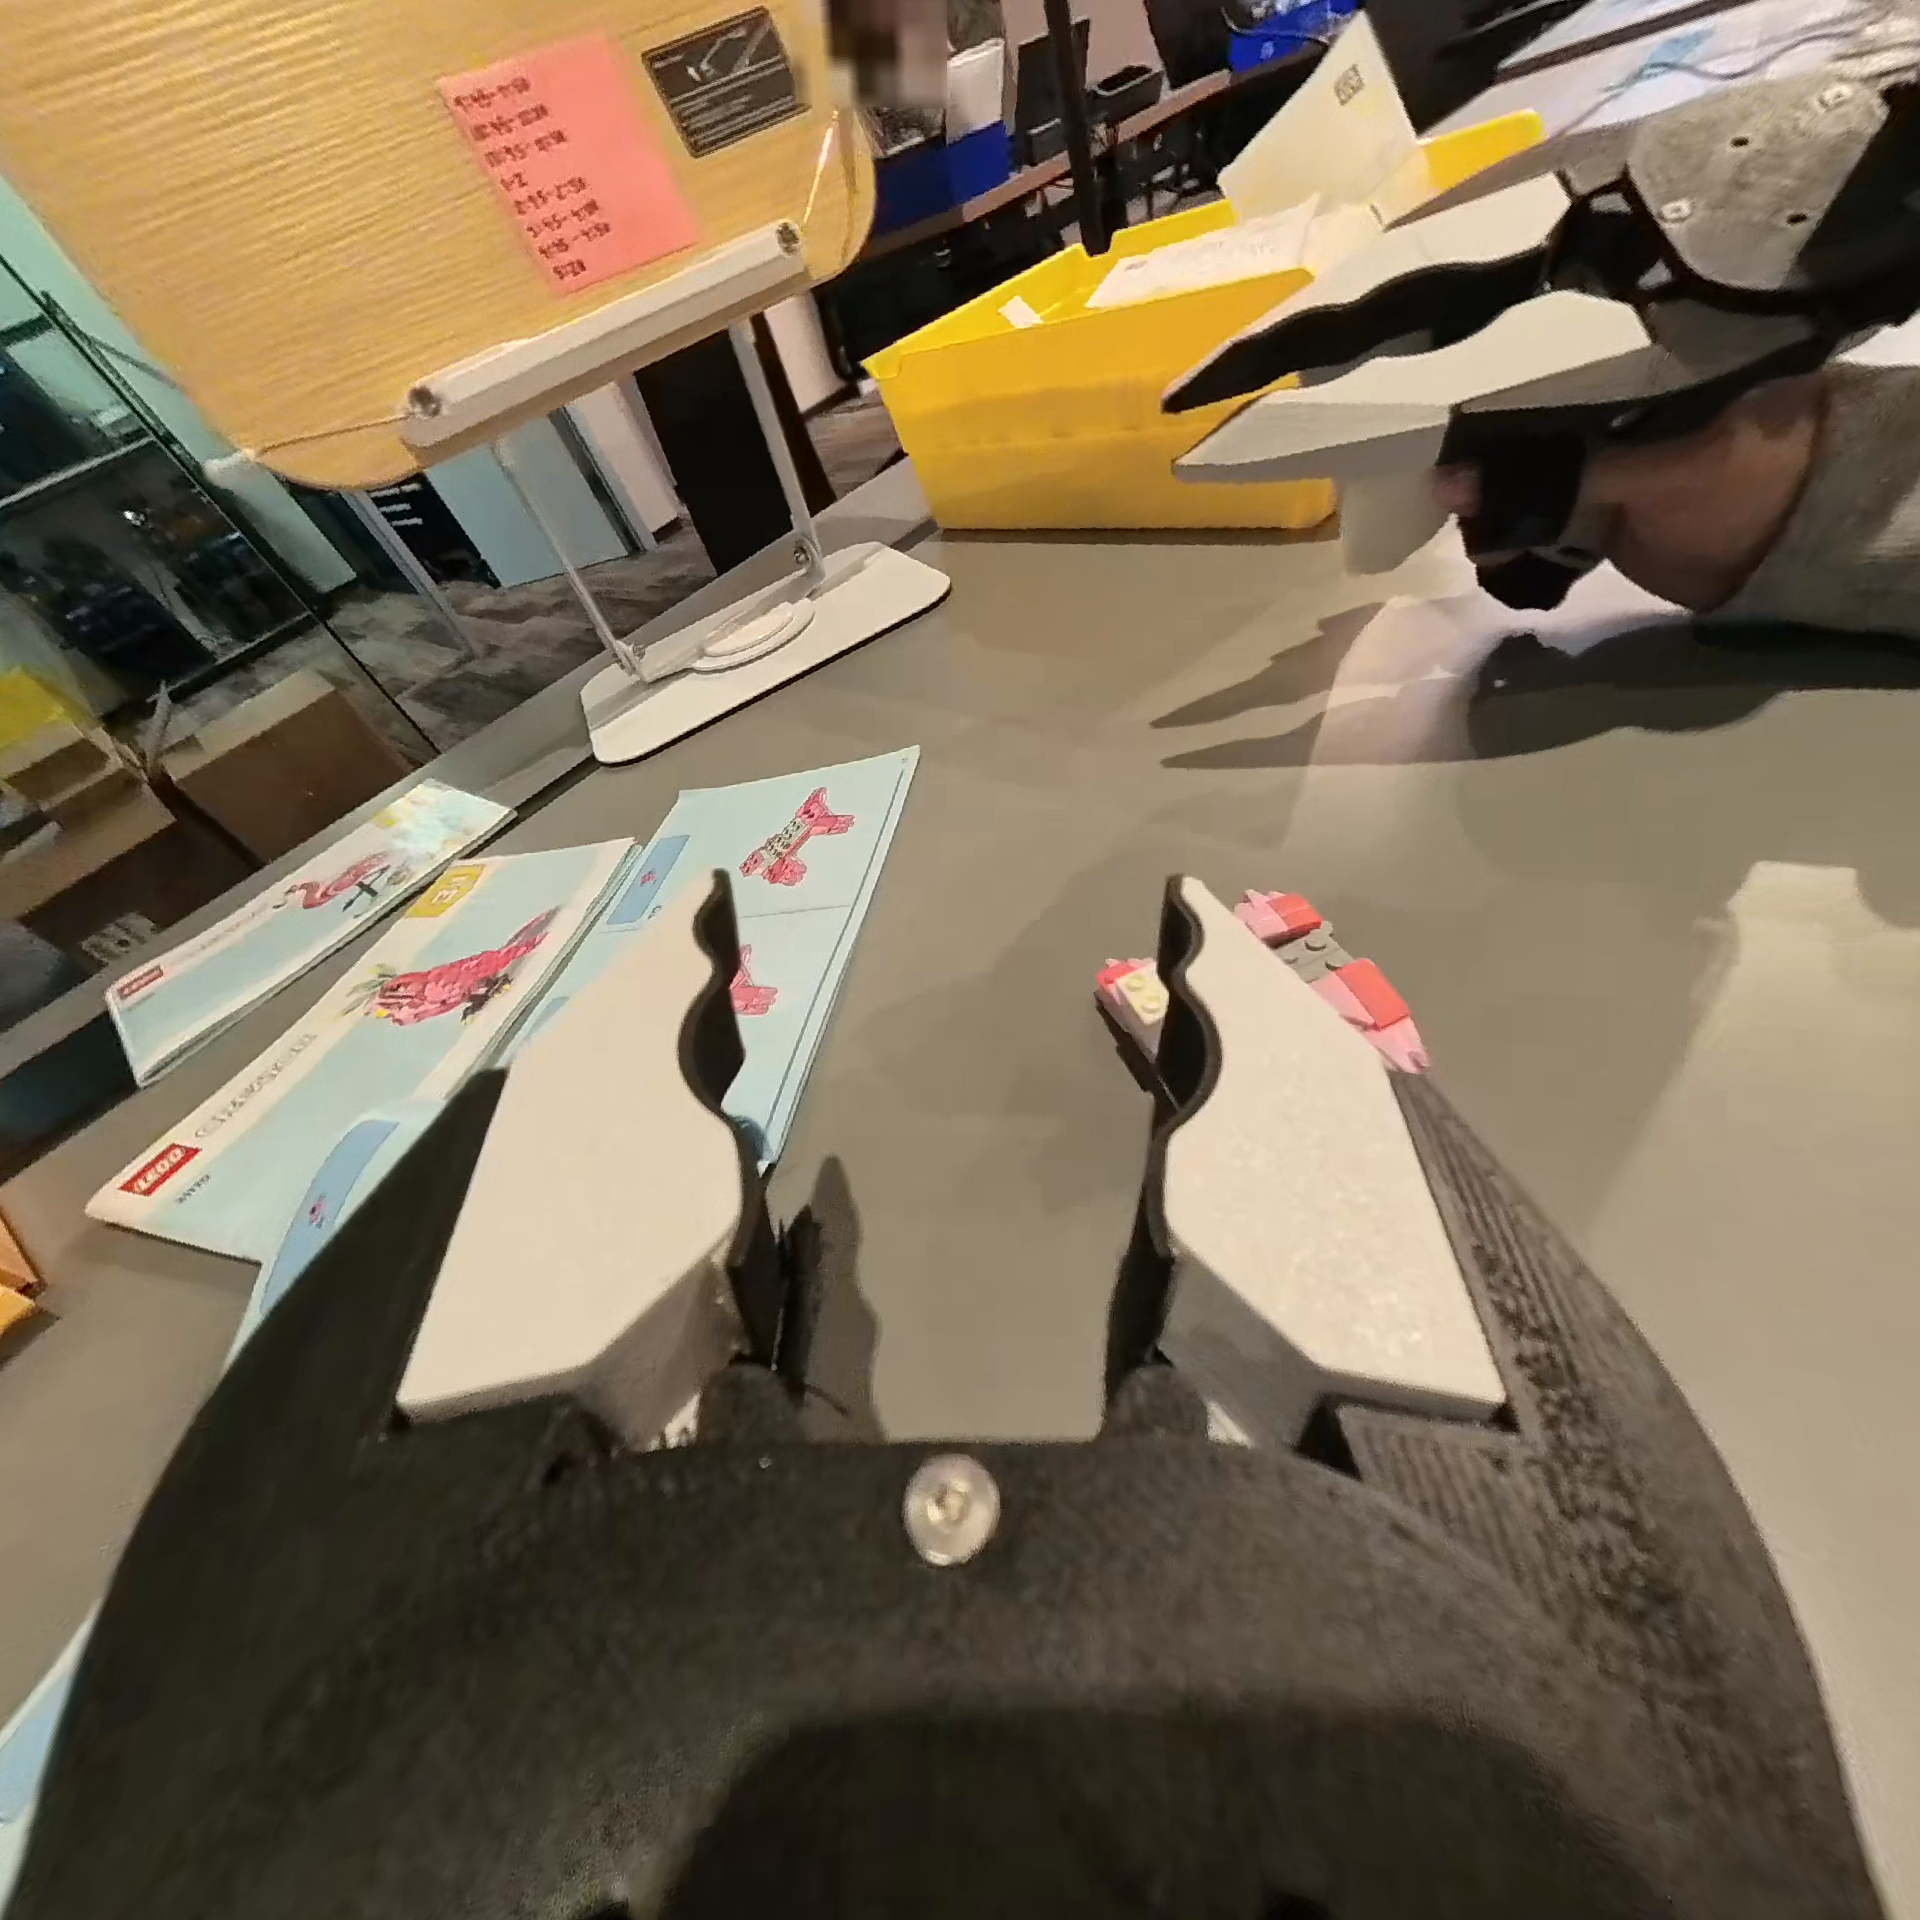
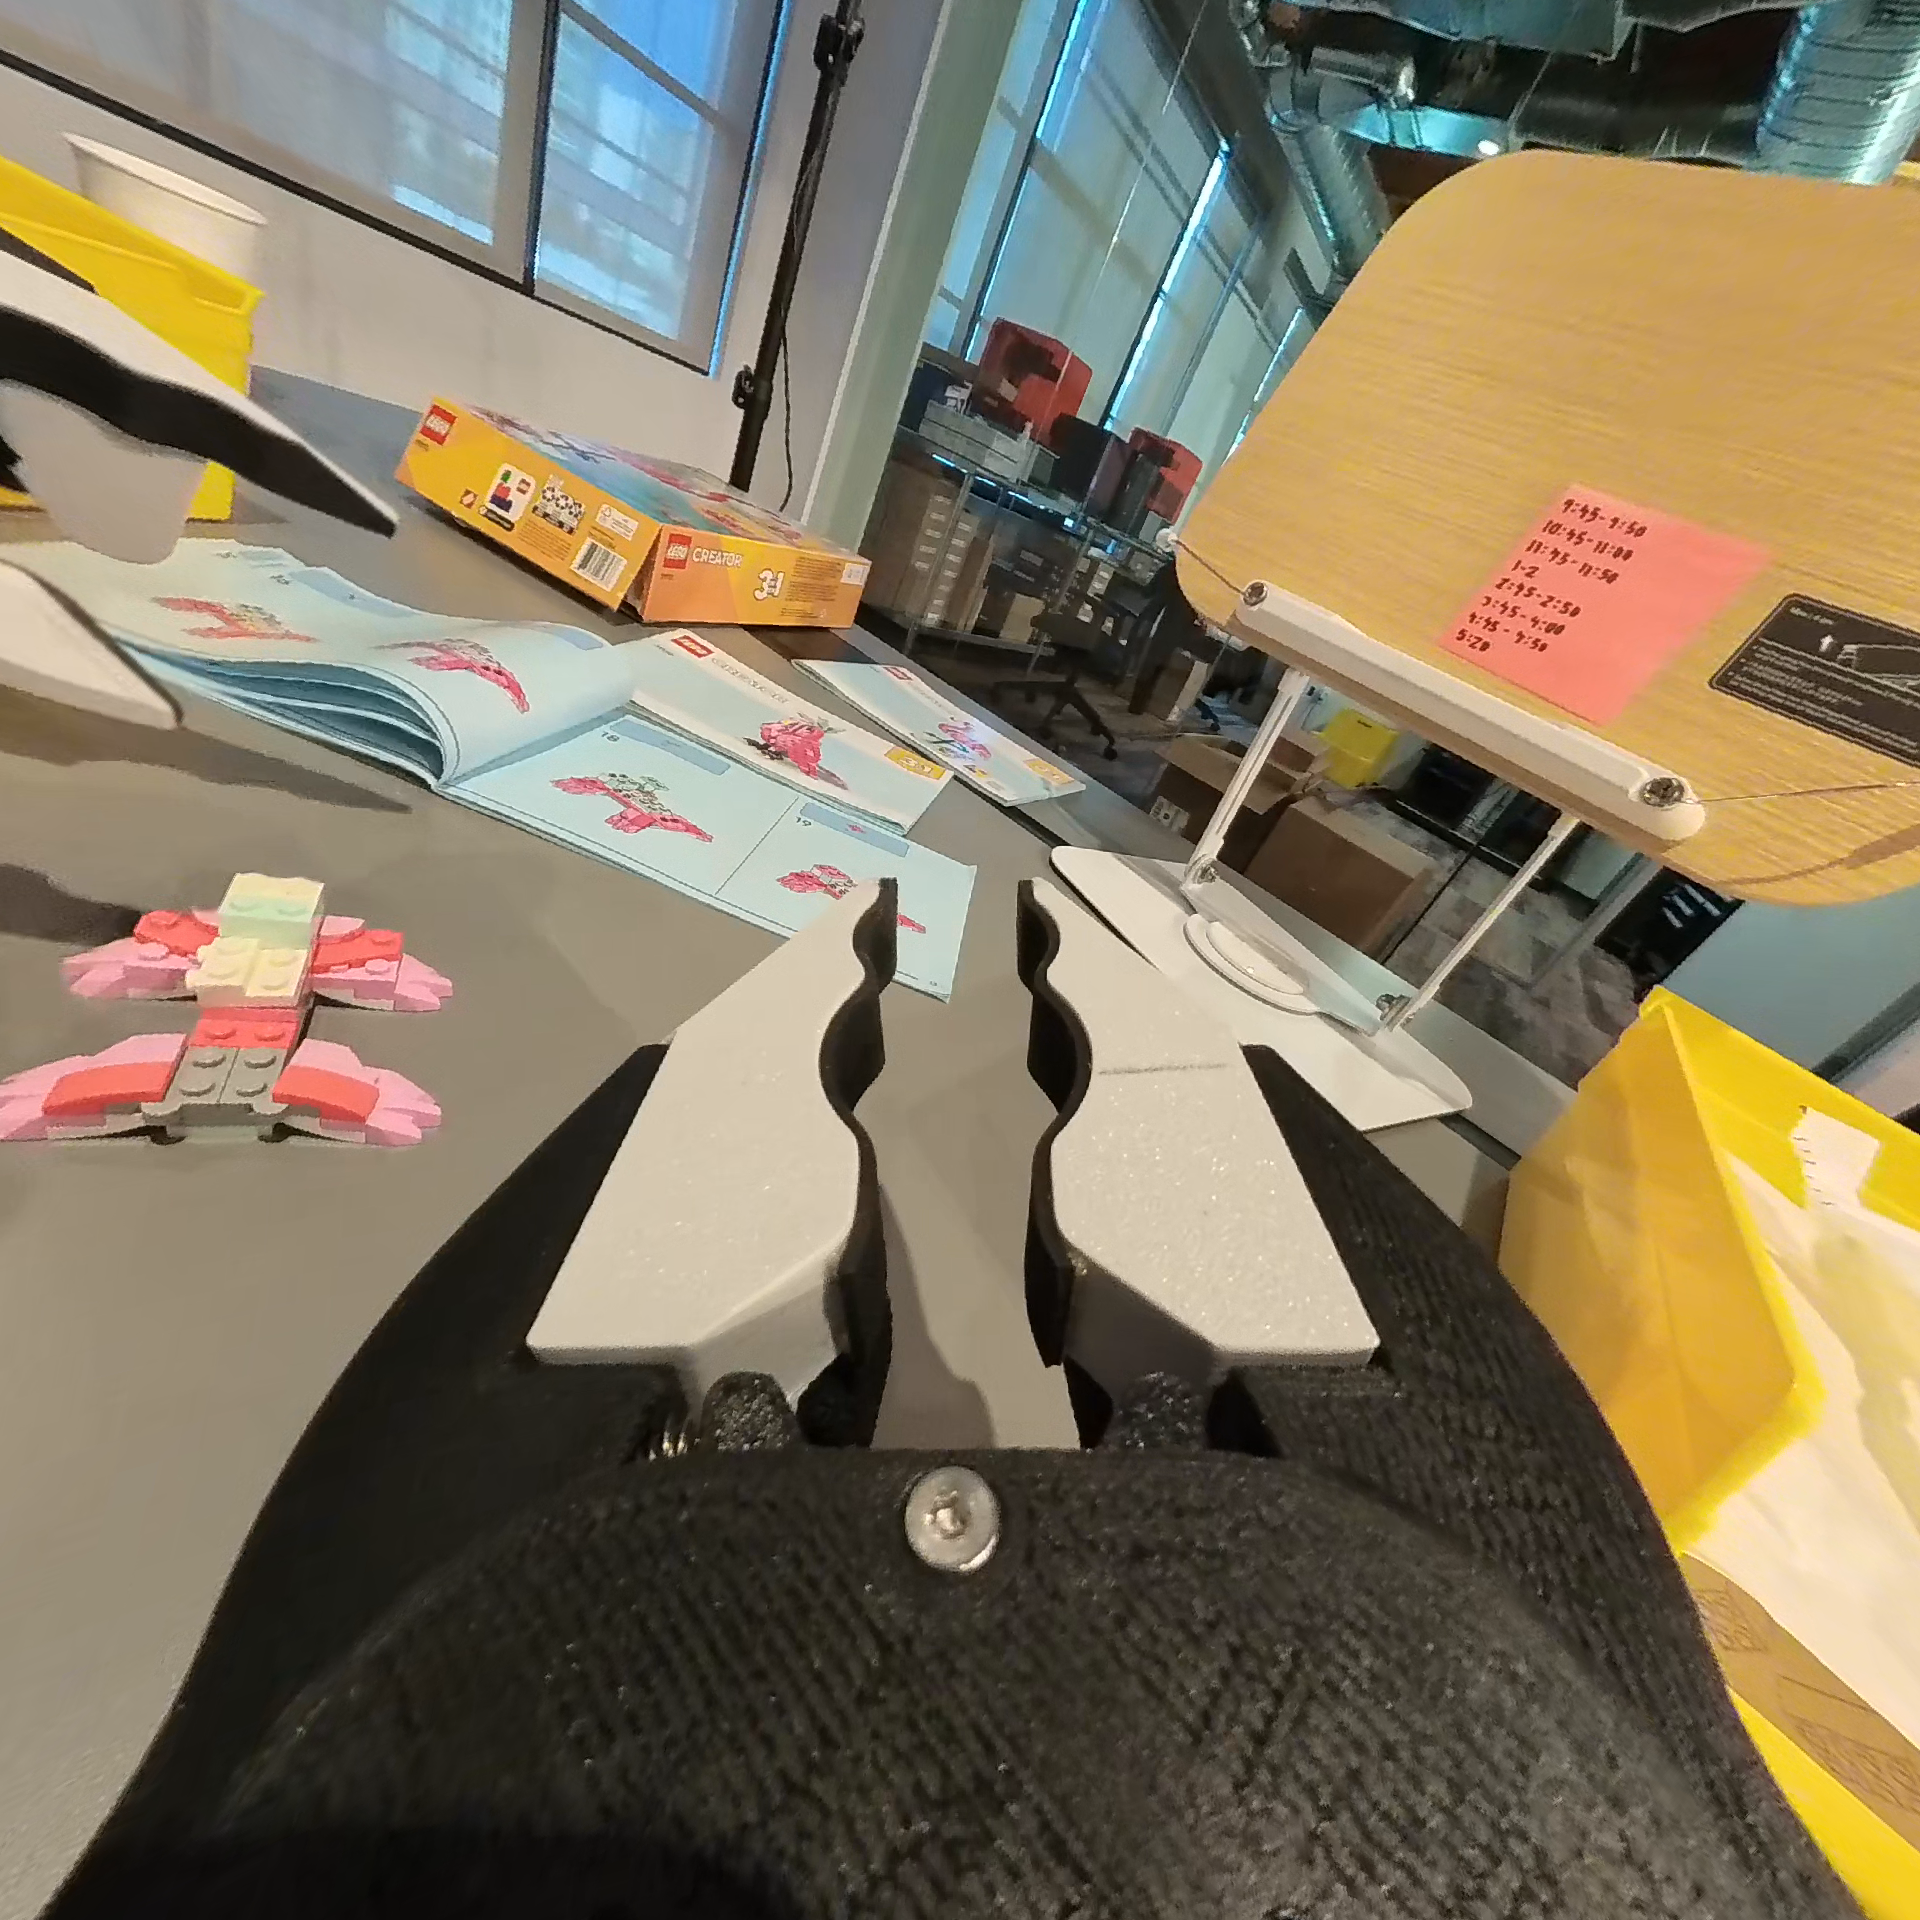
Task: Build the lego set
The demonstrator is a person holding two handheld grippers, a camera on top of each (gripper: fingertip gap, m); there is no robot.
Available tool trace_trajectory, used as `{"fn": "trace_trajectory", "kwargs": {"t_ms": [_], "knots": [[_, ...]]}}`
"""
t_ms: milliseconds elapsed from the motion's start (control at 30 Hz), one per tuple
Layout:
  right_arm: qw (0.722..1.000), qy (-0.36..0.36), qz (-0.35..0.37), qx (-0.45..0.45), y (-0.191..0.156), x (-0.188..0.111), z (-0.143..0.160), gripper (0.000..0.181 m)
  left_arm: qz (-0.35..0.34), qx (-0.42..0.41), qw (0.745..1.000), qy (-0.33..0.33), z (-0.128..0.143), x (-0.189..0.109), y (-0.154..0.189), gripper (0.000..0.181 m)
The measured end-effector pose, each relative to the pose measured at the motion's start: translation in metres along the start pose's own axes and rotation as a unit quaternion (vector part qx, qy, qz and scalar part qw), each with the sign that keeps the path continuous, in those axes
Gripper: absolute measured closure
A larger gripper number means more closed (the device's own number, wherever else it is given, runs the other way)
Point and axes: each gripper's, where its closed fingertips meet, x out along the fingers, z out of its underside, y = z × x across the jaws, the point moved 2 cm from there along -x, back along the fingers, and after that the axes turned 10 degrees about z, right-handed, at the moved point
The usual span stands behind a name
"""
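While two pink brick assemblies are lying on the tabletop, the left tongs are gaping wide and the right tongs are sitting slightly parted, both empty.

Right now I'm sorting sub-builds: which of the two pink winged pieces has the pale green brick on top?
The farther winged piece in the right wrist view: pale green and cream bricks stack at its centre. The nearer one has grey and red plates there instead.
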Motion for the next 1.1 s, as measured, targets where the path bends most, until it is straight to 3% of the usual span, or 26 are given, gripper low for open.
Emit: {"fn": "trace_trajectory", "kwargs": {"t_ms": [767,933,1100], "knots": [[0.998,0.021,-0.012,0.051,-0.004,0.001,-0.006,0.162,0.001,0.022,1.0,0.02,-0.011,-0.003,0.006,0.102],[0.999,0.021,-0.014,0.033,-0.008,0.001,-0.006,0.162,-0.005,-0.051,0.989,0.136,-0.067,-0.061,0.037,0.108],[0.999,0.027,-0.016,0.039,-0.009,-0.001,-0.009,0.162,-0.074,-0.088,0.981,0.156,-0.077,-0.136,0.031,0.11]]}}
